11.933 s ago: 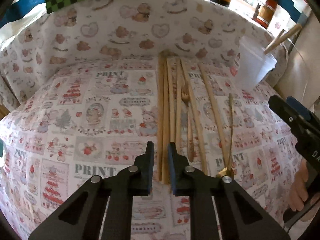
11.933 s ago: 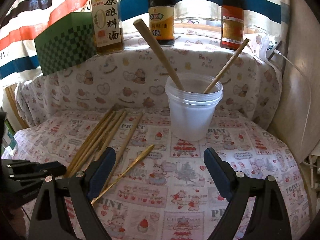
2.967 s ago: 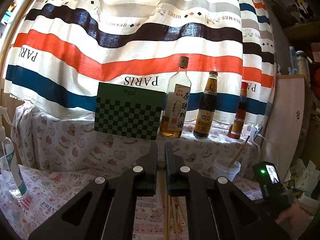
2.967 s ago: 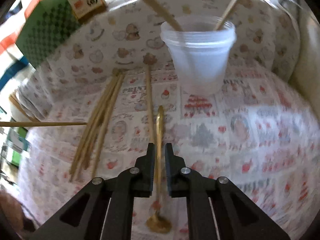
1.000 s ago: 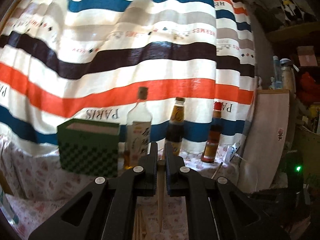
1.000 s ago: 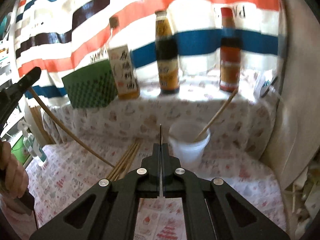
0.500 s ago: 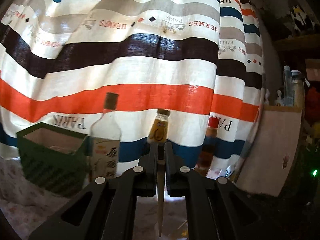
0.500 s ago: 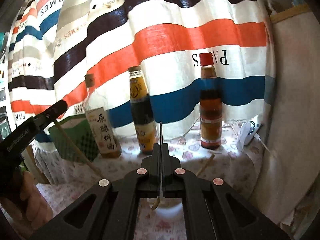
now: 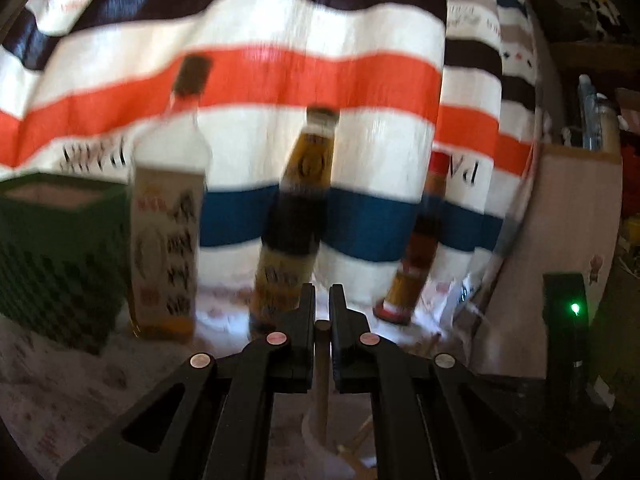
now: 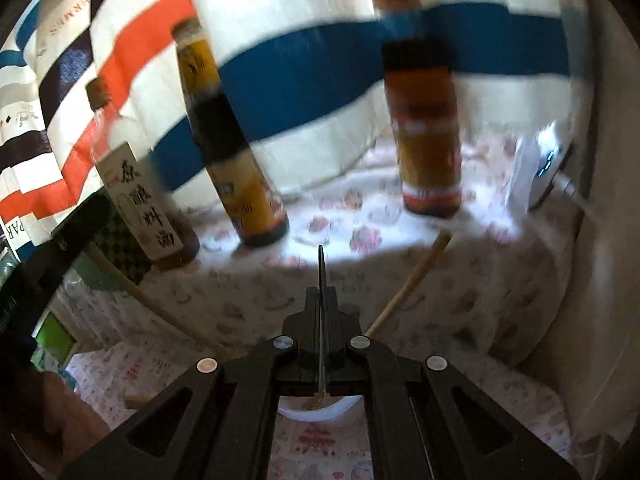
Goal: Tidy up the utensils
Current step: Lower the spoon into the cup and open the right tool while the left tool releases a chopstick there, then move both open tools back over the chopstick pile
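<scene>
My left gripper is shut on a wooden chopstick that hangs down between the fingers, its lower end inside the white plastic cup below. My right gripper is shut on a thin gold spoon, seen edge-on; its bowl hangs just over the cup's rim. Another wooden utensil leans out of the cup to the right. The left gripper with its chopstick shows at the left of the right wrist view.
Three bottles stand on the sill behind the cup: a clear one with a white label, a dark sauce bottle and a red-capped one. A green checked box is at the left. A striped curtain hangs behind. A white charger lies right.
Both grippers have tipped downward and moved closer over the cup. The chopstick's lower end has gone into the cup and the spoon's bowl has come down to its rim.
</scene>
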The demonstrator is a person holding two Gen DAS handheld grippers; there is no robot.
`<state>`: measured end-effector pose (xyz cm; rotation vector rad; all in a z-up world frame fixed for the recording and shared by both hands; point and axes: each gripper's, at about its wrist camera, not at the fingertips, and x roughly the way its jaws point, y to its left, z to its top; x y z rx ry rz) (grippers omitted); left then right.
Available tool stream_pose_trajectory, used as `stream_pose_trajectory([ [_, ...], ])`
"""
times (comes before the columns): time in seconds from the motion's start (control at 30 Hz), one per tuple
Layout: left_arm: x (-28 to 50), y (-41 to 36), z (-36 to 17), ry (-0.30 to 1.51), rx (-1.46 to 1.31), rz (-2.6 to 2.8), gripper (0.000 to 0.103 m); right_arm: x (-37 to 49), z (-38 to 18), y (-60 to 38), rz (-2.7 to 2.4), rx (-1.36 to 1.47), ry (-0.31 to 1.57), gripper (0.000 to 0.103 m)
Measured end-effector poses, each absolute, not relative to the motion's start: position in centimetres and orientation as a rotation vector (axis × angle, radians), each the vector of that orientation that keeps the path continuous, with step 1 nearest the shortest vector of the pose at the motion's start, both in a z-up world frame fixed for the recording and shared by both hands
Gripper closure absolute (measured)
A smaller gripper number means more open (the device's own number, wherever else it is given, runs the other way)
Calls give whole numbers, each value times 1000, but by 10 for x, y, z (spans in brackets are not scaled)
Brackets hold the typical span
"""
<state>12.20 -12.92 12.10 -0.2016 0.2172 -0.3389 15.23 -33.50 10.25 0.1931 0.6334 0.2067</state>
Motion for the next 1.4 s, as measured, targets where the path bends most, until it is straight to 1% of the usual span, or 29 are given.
stream_pose_trajectory([
  [0.07,123,-130,115,237,-189,-342,97,158,96,-336,205,196,676,101],
  [0.17,121,-129,115,246,-165,-284,97,161,93,-335,187,192,692,101],
  [0.23,112,-122,123,216,-136,-303,91,161,94,-335,179,190,684,101],
  [0.27,106,-119,128,197,-112,-290,75,160,94,-335,177,186,676,100],
  [0.3,100,-116,133,179,-88,-270,54,158,96,-335,175,182,668,96],
  [0.33,93,-113,138,164,-71,-257,47,156,98,-334,178,176,661,89],
  [0.37,86,-108,142,151,-64,-251,45,154,100,-334,181,167,656,64],
  [0.4,80,-104,145,149,-60,-251,45,150,104,-332,172,155,644,36],
  [0.43,74,-100,149,155,-54,-243,44,145,108,-332,155,148,616,28],
  [0.5,63,-93,154,167,-37,-218,34,130,118,-331,136,152,546,27],
  [0.53,56,-89,155,166,-25,-203,31,124,123,-329,151,154,538,27],
  [0.57,48,-86,156,161,-12,-182,25,119,127,-328,182,163,539,26],
  [0.6,40,-82,157,148,-3,-158,23,113,131,-328,224,189,540,25],
  [0.67,16,-72,157,94,0,-92,22,98,139,-328,238,238,516,24],
  [0.77,-22,-51,156,22,-33,-42,18,73,150,-322,198,243,443,19],
  [0.83,-41,-40,154,4,-36,-46,15,52,156,-314,198,217,404,18],
  [0.9,-56,-31,151,-9,-35,-28,8,33,159,-306,207,195,382,17],
  [0.93,-63,-26,149,-12,-37,-23,6,26,160,-302,212,190,376,16],
  [1.0,-71,-18,144,-16,-48,-9,1,11,156,-295,223,197,369,13],
  [1.2,-75,8,107,28,-102,-3,1,-12,124,-266,238,209,409,12],
  [1.4,-43,22,50,214,-148,-6,1,-1,78,-244,199,164,488,12],
])
